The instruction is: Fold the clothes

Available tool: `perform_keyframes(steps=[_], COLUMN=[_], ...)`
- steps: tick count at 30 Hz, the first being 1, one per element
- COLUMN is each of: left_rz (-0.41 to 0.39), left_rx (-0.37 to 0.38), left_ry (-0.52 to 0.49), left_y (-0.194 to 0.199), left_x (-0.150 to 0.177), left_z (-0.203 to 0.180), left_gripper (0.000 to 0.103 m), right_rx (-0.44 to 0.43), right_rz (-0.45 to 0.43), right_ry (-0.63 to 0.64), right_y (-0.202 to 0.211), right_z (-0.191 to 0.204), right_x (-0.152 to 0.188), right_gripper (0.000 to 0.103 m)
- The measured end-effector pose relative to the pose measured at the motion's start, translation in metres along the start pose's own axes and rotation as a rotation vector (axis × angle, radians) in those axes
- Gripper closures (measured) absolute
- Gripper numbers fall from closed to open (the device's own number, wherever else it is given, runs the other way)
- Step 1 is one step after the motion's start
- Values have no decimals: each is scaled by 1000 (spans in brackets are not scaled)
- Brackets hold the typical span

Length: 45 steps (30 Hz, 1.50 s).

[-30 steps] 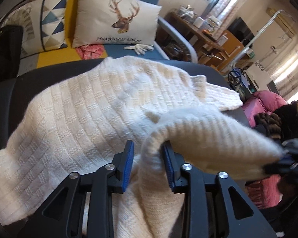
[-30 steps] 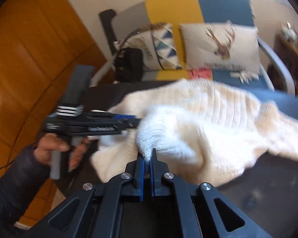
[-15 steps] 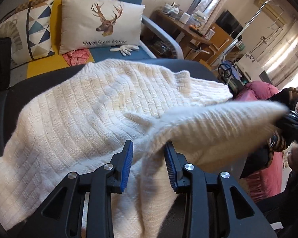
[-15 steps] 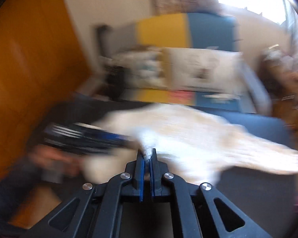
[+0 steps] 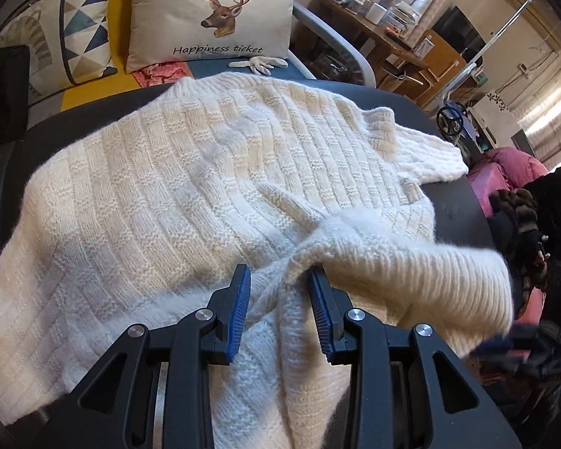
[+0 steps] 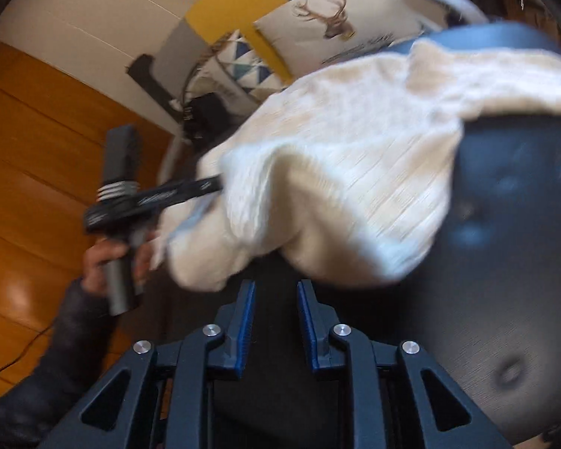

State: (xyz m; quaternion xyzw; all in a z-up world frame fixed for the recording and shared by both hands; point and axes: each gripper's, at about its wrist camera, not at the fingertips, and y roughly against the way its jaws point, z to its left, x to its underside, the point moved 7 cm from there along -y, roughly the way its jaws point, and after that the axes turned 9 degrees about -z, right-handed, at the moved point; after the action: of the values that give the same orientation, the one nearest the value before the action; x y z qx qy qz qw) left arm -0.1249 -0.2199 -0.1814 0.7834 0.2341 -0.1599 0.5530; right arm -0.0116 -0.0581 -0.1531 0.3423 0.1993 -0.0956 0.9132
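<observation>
Right gripper (image 6: 273, 292) opening, nothing between its jaws

White sweater (image 6: 355, 172) lies bunched on the dark tabletop (image 6: 505, 262); left gripper (image 6: 205, 187) grips its edge.

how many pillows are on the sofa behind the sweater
2. A deer pillow leans on the sofa back, straight behind the sweater. A triangle-pattern pillow stands to its left. The frame edges cut the sofa off, so more may be hidden.

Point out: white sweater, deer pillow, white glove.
white sweater (image 5: 190, 187), left wrist view, knit body.
deer pillow (image 5: 168, 18), left wrist view, plain fabric left of deer.
white glove (image 5: 260, 64), left wrist view, palm.
</observation>
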Motion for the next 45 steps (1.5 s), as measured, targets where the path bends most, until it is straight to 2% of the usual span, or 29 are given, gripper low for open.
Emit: perform_keyframes(steps=[2, 4, 9, 11, 14, 17, 20, 21, 22, 25, 28, 32, 35, 38, 41, 42, 43, 45], left_rz=[3, 5, 4, 3, 5, 10, 15, 15, 15, 14, 9, 3, 7, 19, 32, 33, 35, 39], left_rx=[-1, -4, -2, -1, 2, 6, 7, 8, 9, 20, 33, 35, 31, 22, 15, 12, 12, 14], left_ry=[-3, -4, -3, -4, 0, 14, 19, 19, 19, 27, 28, 16, 18, 26, 34, 34, 34, 32], left_y=[-1, 0, 2, 3, 2, 1, 0, 0, 1, 4, 9, 19, 22, 21, 17, 16, 15, 14], left_x=[0, 1, 1, 2, 3, 4, 7, 7, 8, 8, 8, 7, 9, 13, 17, 18, 18, 20], left_z=[0, 1, 3, 2, 4, 7, 8, 8, 8, 8, 7, 6, 11, 17, 20, 20, 19, 17], left_gripper=[68, 68, 68, 68, 68, 68, 68, 68, 68, 68, 67, 67, 67, 67, 67, 67, 67, 67], right_rx=[-20, 16, 226, 314, 339, 354, 381, 376, 357, 242, 73, -138, -226, -202, -103, -38, 30, 115], right_rz=[-29, -45, -97, -129, -118, -111, -70, -65, -71, -108, -153, -253, -365, -467, -523, -532, -517, -433], right_ry=[-32, -4, 178, 212, 163, 200, 280, 293, 291, 251, 229, 220, 233, 291, 334, 345, 349, 334], right_y=[-8, -24, -68, -81, -99, -112, -124, -125, -123, -101, -65, 10, 79, 135, 166, 169, 164, 140], right_z=[6, 15, 31, 27, 16, 9, 4, 5, 6, 19, 46, 83, 104, 115, 110, 104, 94, 70], right_x=[8, 9, -2, -10, -20, -25, -25, -25, -26, -31, -38, -48, -57, -65, -68, -67, -63, -50], right_gripper=[74, 74, 73, 73, 73, 73, 88, 96, 98, 99, 100, 100, 100, 103, 101, 90, 72, 71])
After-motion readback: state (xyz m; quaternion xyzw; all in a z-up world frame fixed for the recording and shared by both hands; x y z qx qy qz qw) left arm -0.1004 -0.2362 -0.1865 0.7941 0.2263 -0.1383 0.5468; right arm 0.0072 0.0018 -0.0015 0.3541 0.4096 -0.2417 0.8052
